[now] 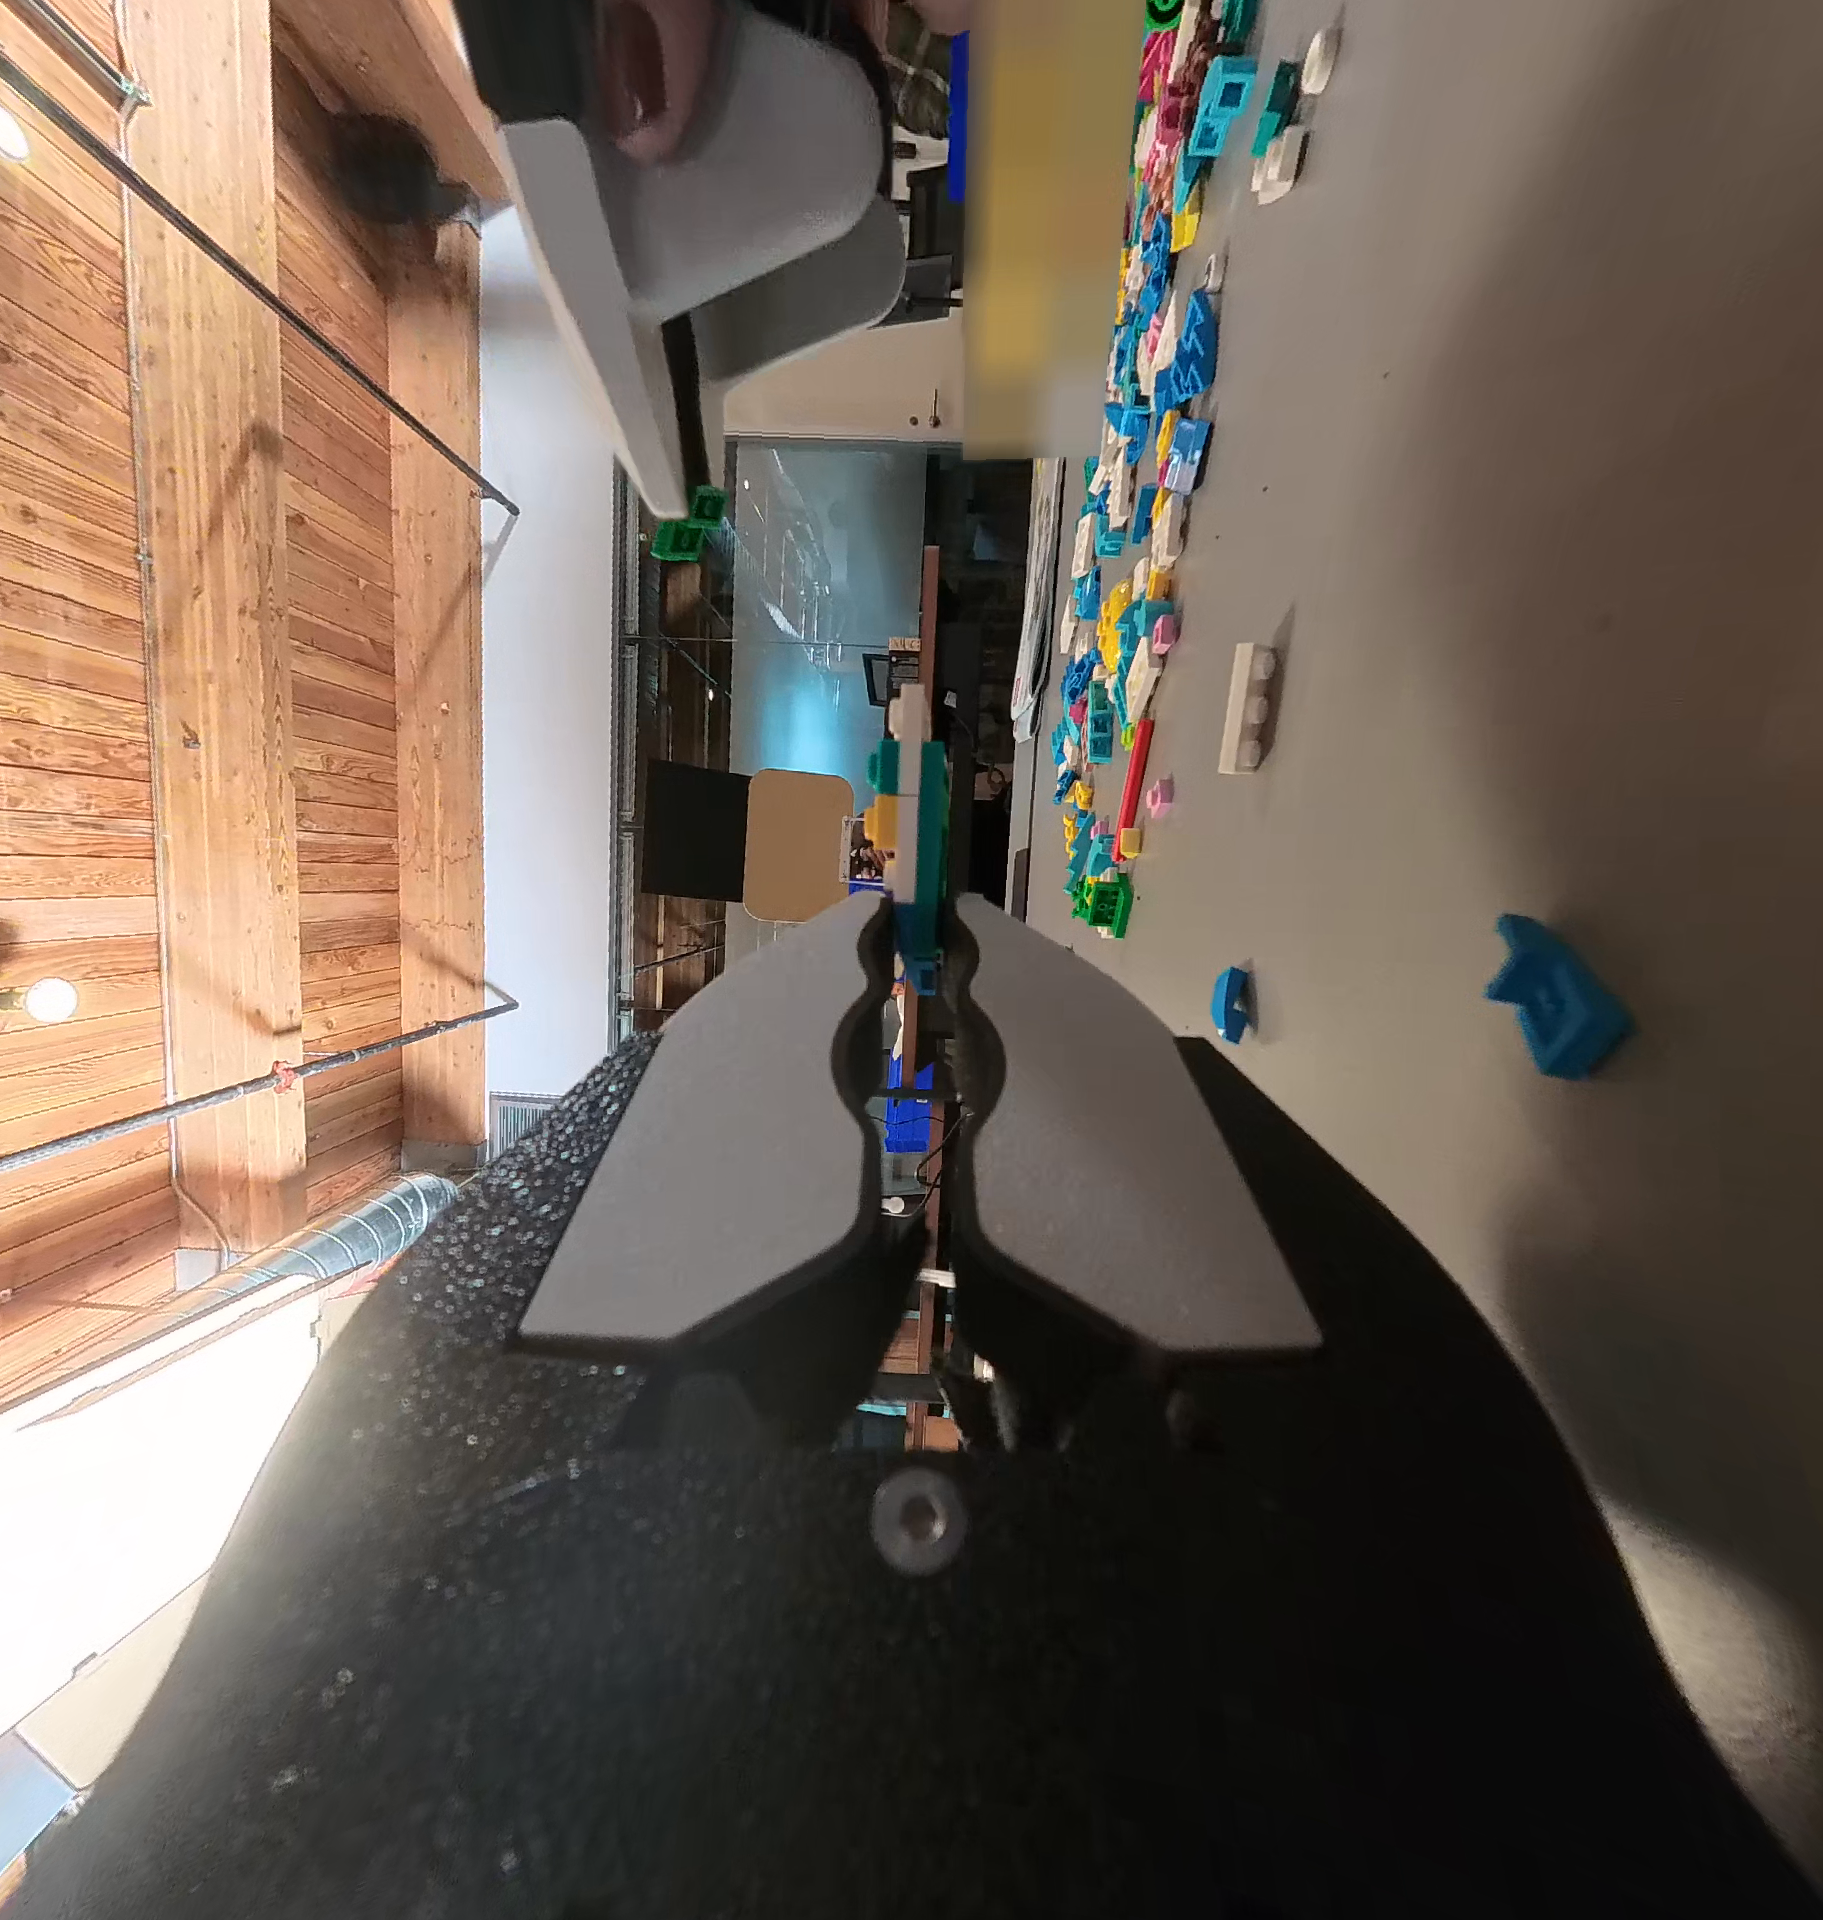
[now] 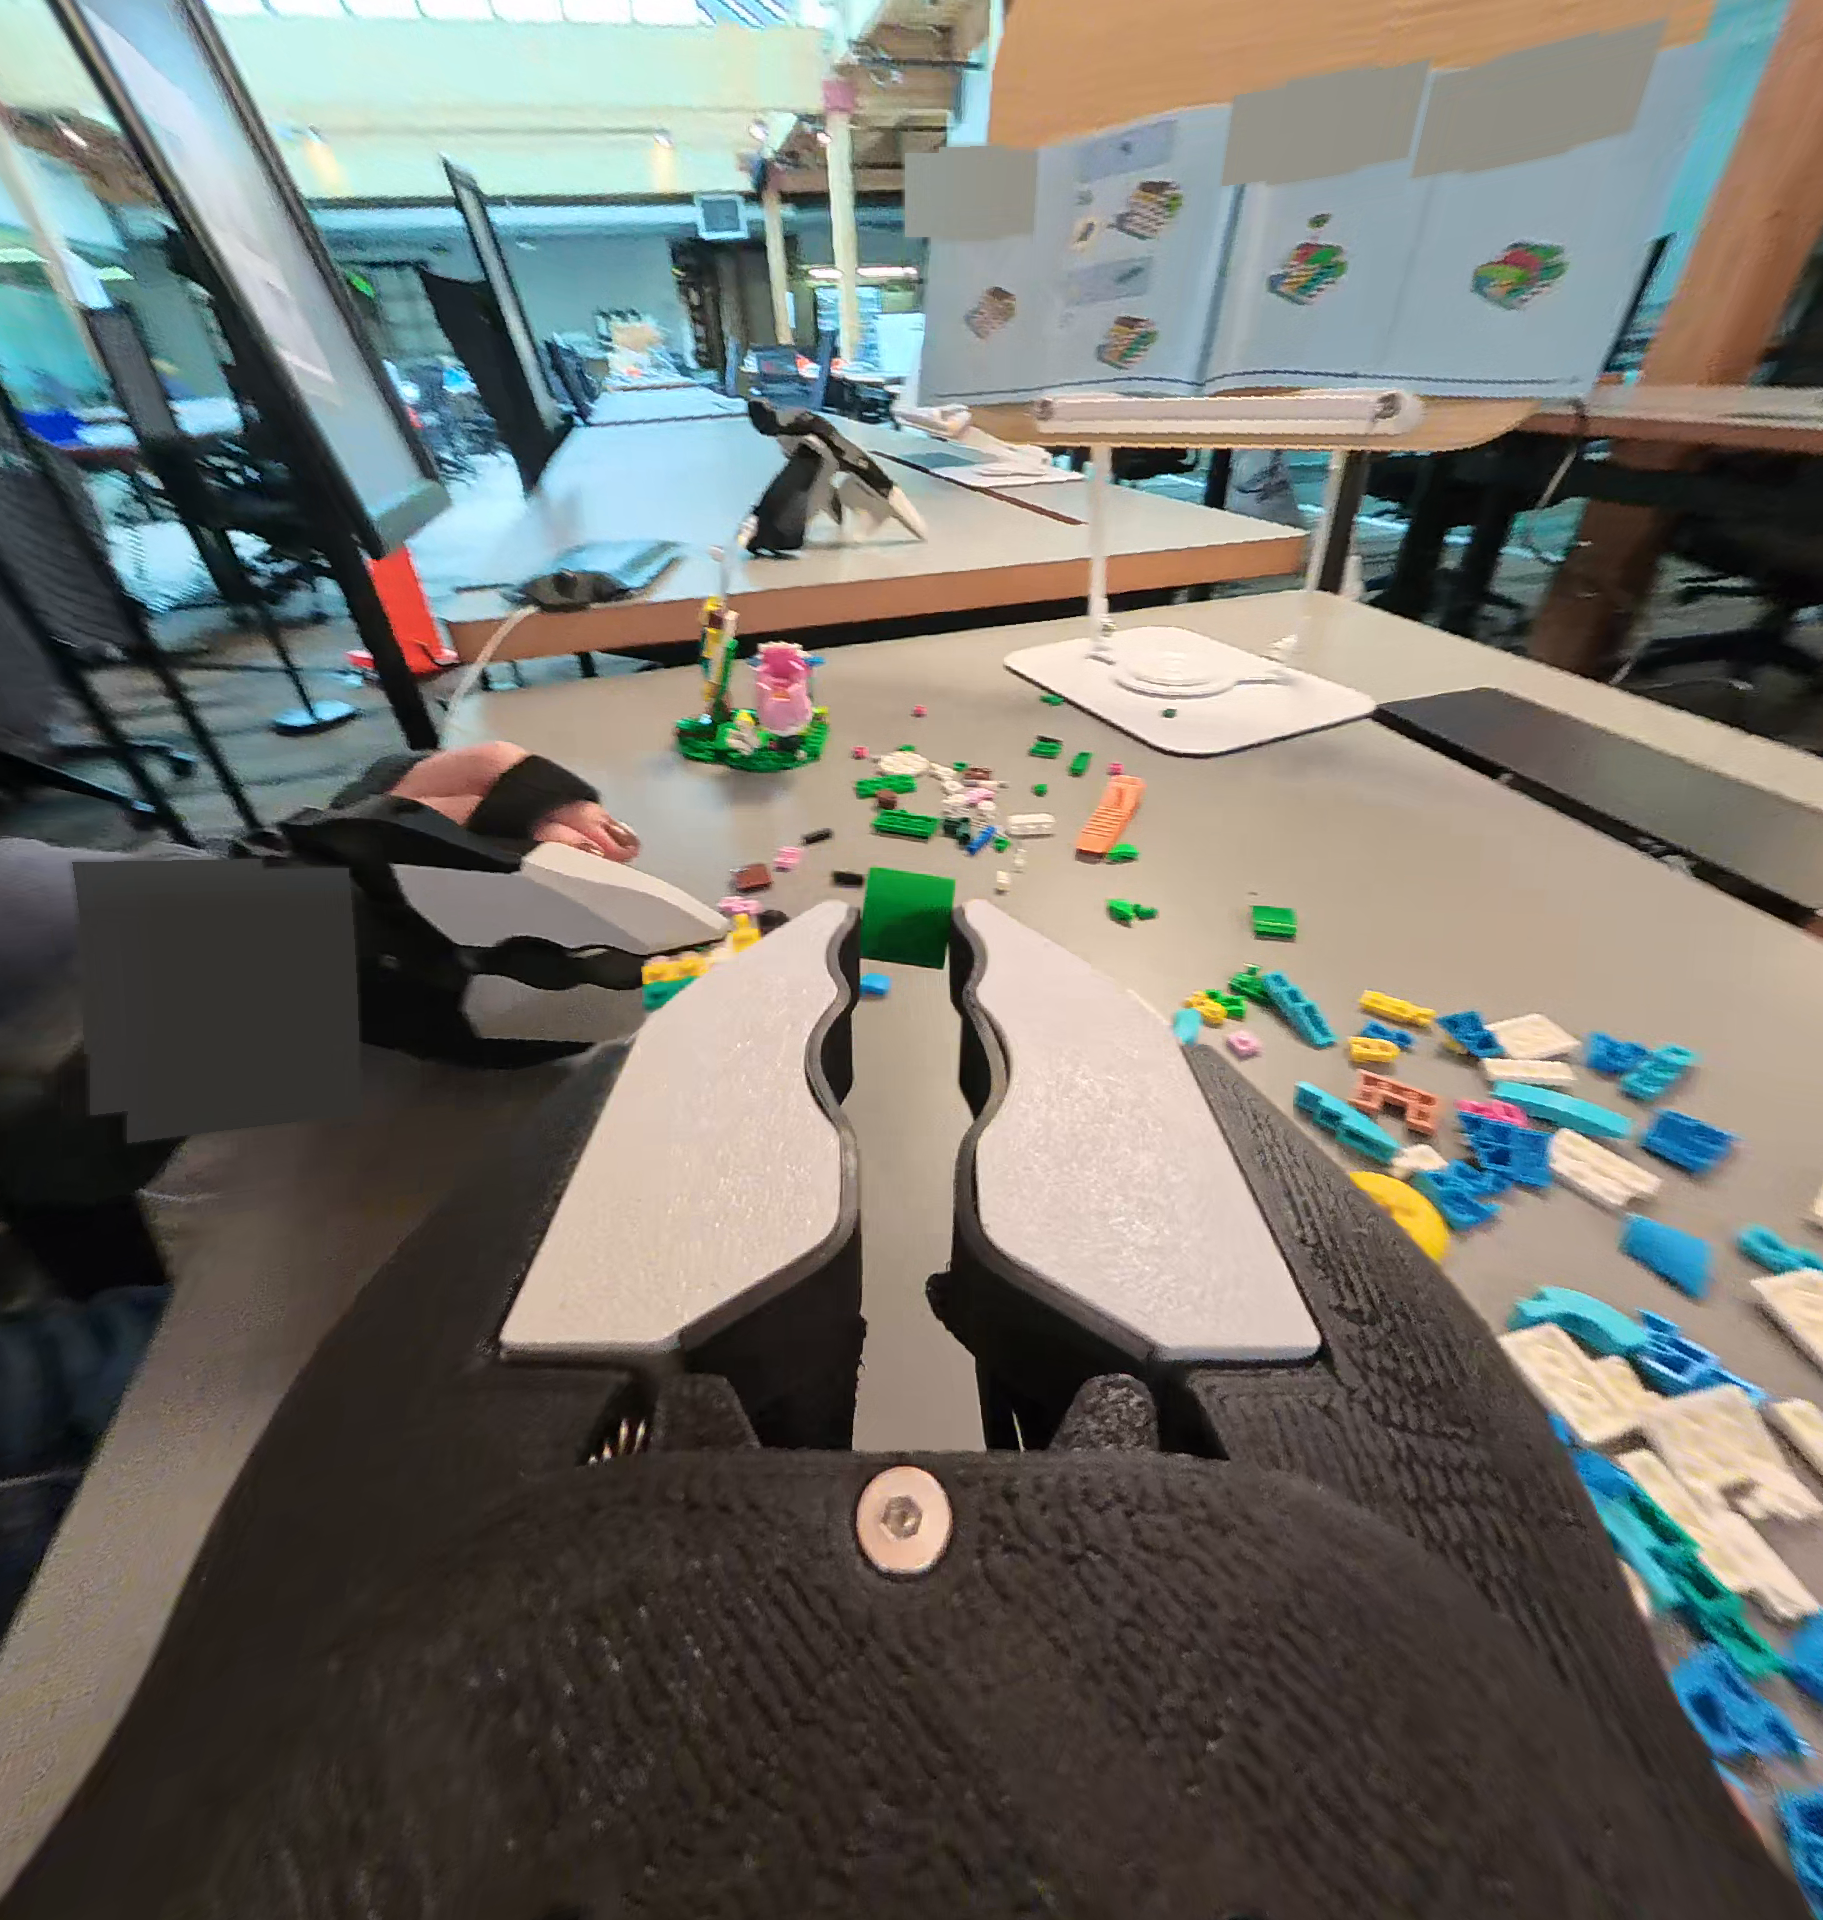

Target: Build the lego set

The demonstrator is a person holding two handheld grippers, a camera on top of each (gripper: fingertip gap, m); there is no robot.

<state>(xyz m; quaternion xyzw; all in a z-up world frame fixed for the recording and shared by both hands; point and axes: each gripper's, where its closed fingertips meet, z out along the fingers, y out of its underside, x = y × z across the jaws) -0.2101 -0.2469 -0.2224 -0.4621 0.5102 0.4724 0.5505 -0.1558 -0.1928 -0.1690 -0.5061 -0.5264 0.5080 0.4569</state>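
The left wrist view is rolled sideways, with the table on its right. My left gripper point(image 1: 919, 920) is shut on a small lego assembly point(image 1: 915, 831) of teal, white, yellow and blue pieces, held edge-on in the air. My right gripper point(image 2: 907, 920) is shut on a green brick point(image 2: 907, 920) at its fingertips, above the grey table point(image 2: 1406, 883). In the left wrist view the right gripper point(image 1: 683, 499) shows at the top with the green brick point(image 1: 691, 528) at its tip. In the right wrist view the left gripper point(image 2: 720, 940) shows at left, with the assembly point(image 2: 678, 971) partly hidden.
Loose blue, white, teal and yellow pieces point(image 2: 1613, 1195) lie at right. Green and small pieces point(image 2: 948, 800), an orange brick separator point(image 2: 1109, 816) and a finished flower model point(image 2: 756, 717) sit farther back. An open instruction booklet point(image 2: 1250, 281) stands on a white stand point(image 2: 1187, 675).
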